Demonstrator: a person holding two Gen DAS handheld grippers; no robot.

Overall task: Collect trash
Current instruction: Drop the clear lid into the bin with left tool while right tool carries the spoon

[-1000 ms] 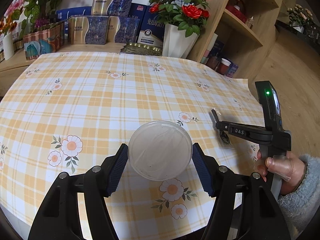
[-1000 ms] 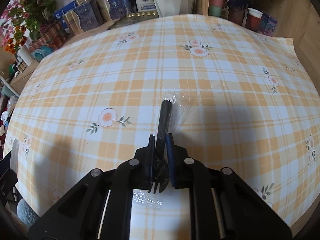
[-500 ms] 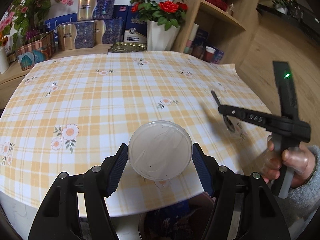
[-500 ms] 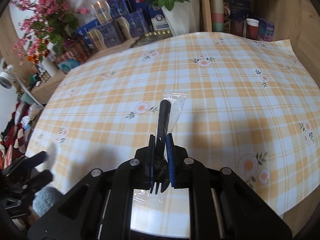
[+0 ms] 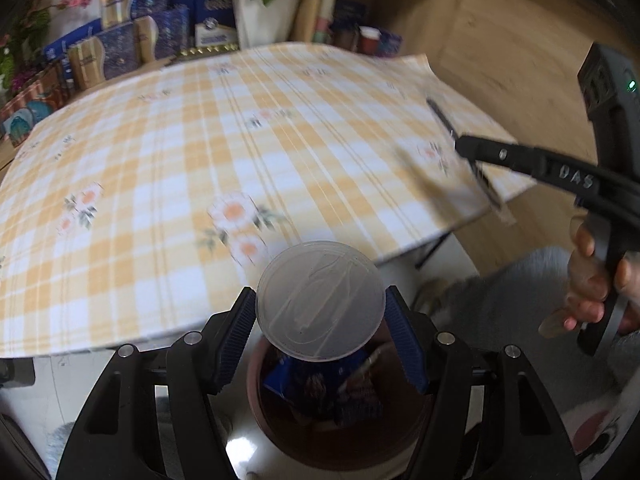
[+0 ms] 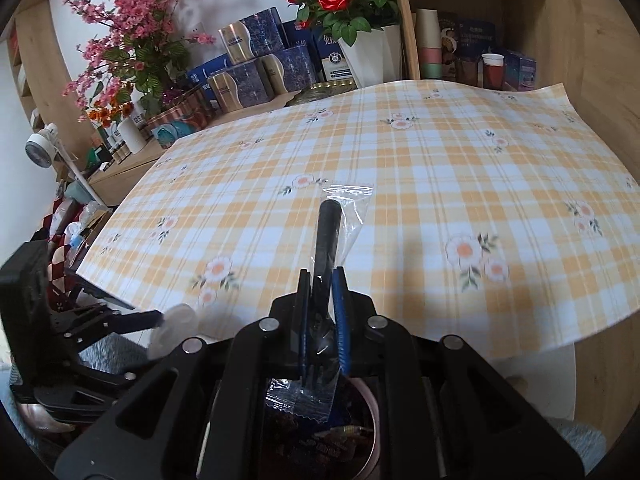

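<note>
My left gripper (image 5: 320,300) is shut on a round translucent plastic lid (image 5: 316,276), gripped edge to edge between its blue pads. It hangs just past the table's front edge, over a brown trash bin (image 5: 253,388) holding wrappers. My right gripper (image 6: 322,278) is shut on a black plastic fork in a clear wrapper (image 6: 329,224), which sticks out forward, its tines trailing back over the bin (image 6: 374,412). In the left wrist view the right gripper (image 5: 466,148) is at the right with the fork. In the right wrist view the left gripper (image 6: 156,320) is at the lower left with the lid (image 6: 176,326).
The table wears a yellow plaid cloth with flowers (image 6: 400,184). Behind it stand blue and gold boxes (image 6: 256,68), a white vase of red roses (image 6: 360,52) and a wooden shelf with cups (image 6: 492,68). A hand in a grey sleeve (image 5: 588,288) holds the right gripper.
Both grippers have drawn back from over the table to beyond its front edge, still holding the lid and the fork. The trash bin has come into view beneath them.
</note>
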